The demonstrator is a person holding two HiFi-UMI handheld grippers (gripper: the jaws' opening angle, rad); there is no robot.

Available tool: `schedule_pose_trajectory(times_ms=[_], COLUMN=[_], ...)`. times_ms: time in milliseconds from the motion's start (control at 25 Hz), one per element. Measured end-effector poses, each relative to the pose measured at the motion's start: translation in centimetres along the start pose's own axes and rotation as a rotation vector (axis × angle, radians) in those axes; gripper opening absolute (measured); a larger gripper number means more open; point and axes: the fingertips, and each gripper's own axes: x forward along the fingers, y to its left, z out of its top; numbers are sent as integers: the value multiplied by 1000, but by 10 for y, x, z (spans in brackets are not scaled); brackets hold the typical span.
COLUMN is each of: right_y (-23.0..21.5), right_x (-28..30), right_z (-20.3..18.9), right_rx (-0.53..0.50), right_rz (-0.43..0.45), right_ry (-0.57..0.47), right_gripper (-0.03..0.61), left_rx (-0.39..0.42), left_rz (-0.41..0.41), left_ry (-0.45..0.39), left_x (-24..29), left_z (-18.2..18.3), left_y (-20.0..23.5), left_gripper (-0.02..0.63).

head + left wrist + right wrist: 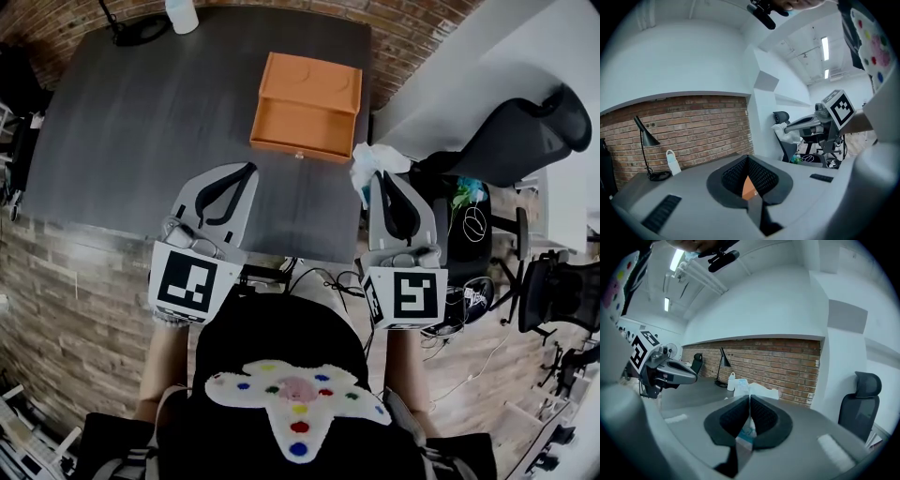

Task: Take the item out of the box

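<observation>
An orange box lies open on the dark table, and nothing shows inside it. My right gripper hovers off the table's near right corner, shut on a white packet with blue print. In the right gripper view the packet sticks out above the closed jaws of the right gripper. My left gripper hangs over the table's near edge, in front of the box, shut and holding nothing. Through the jaws of the left gripper a sliver of the orange box shows.
A black desk lamp and a white bottle stand at the table's far edge. Black office chairs and cables crowd the floor to the right. A brick wall runs behind the table.
</observation>
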Motion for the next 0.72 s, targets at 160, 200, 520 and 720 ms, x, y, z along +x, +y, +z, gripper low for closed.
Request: schedule_pose_trajectory(times_ms=[160, 200, 520, 720], right_y=[-1, 0, 1, 1], right_x=[-2, -2, -1, -3], right_z=[1, 1, 1, -1], right_rx=[5, 3, -7, -11], right_rz=[-4, -3, 2, -1], right_ry=[3, 5, 10, 18], right_gripper=[18, 18, 18, 18], left_rx=[-2, -2, -5, 1], left_rz=[-17, -18, -37, -36], left_ry=[1, 2, 4, 0], left_x=[2, 2, 3, 3], left_z=[2, 2, 0, 2], left_y=[-3, -3, -7, -10], left_gripper=[6, 6, 6, 6])
